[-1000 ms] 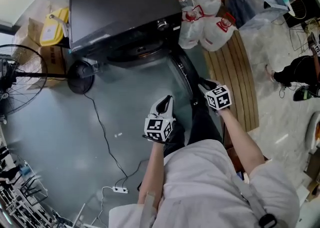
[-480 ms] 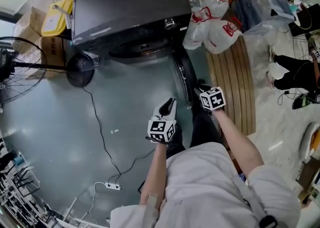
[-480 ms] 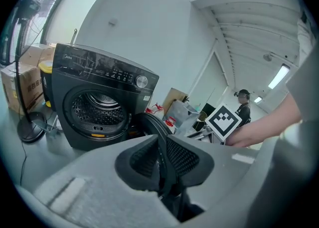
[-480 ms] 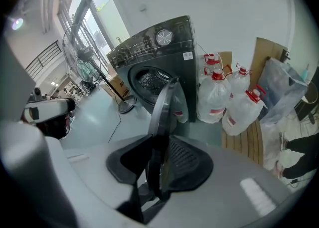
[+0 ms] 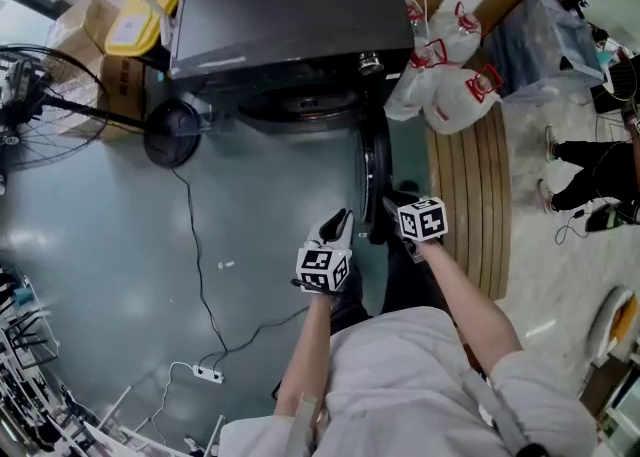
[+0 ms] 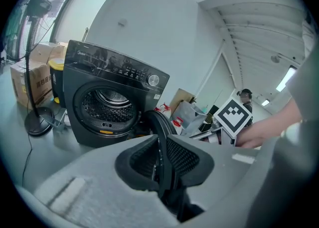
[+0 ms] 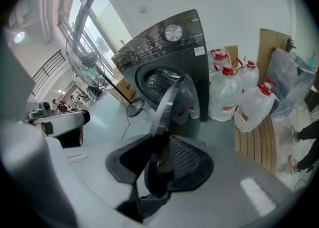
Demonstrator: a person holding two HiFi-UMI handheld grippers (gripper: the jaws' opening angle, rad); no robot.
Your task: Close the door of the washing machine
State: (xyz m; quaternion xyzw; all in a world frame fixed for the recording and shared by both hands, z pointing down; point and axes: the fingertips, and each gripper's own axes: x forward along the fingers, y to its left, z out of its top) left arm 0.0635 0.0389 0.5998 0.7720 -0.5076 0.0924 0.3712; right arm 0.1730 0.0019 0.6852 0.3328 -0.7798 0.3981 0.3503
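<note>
Washing machine [image 5: 290, 15] door [image 5: 374, 180] stood swung wide open, edge-on to the person. Right gripper [image 5: 388, 207]: jaws opening, door rim between them. Left gripper [image 5: 343, 217]: jaws apart, empty, just beside the door.

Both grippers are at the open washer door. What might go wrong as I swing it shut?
1. The right gripper, its jaws opening, has the rim of the door between them with no visible clamp, so a push may slip off.
2. The left gripper hangs open on the door's drum side, in its likely closing path. It may get struck or pinched against the washing machine.
</note>
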